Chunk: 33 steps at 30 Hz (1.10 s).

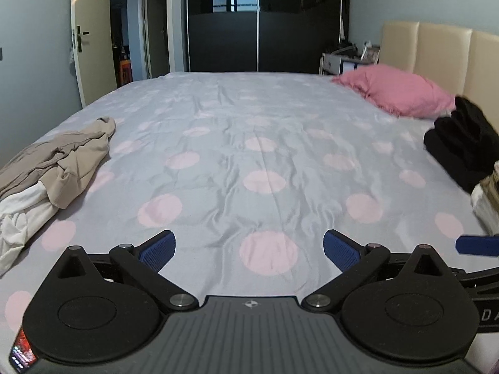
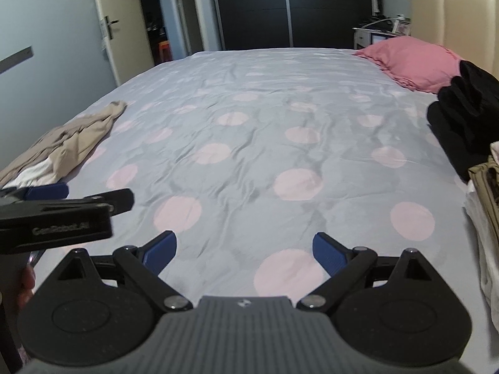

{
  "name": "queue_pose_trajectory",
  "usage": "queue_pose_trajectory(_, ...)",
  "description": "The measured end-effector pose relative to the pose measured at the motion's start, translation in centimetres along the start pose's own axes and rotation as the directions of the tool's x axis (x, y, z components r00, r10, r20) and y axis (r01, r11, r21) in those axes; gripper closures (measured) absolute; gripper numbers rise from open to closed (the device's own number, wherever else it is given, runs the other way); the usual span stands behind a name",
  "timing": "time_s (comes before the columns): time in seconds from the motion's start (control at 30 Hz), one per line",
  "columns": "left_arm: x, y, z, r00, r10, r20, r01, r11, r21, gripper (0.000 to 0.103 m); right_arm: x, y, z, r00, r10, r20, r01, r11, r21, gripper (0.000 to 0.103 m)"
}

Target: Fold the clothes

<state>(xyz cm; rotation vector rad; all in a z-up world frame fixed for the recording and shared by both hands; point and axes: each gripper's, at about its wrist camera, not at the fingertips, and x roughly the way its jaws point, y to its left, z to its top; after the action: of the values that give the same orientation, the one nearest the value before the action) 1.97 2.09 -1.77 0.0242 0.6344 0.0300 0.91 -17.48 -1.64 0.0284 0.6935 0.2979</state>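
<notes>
Over spotted bedsheet (image 1: 249, 143): left gripper (image 1: 248, 249) wide open, empty; right gripper (image 2: 244, 251) likewise; beige garment (image 1: 65, 159) lying left.

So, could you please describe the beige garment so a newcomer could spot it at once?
Start at the wide grey bedsheet with pink dots. On its left edge lies a crumpled beige fabric garment, partly over white cloth. The folded black clothes sit opposite, near the pink pillow.

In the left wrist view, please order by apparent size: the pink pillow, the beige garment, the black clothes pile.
1. beige garment, though it lies nearer the camera.
2. pink pillow.
3. black clothes pile, cut off by the frame edge, so its rank is unsure.
</notes>
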Motion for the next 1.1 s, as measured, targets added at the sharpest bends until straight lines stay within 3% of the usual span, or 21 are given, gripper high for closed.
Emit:
queue_pose_trajectory(0.13,-0.4,-0.2,-0.1,1.000,0.007,-0.014,-0.007,1.000,0.010,0.000,-0.3,0.5,-0.4,1.000,-0.001,0.011,0.002,0.999,-0.035,0.008)
queue_pose_trajectory(1.1,-1.1,-0.7,1.2,1.000,0.029,-0.011,-0.029,0.999,-0.024,0.000,-1.7,0.4,0.5,0.997,-0.019,0.077,0.018,1.000,0.019,0.008)
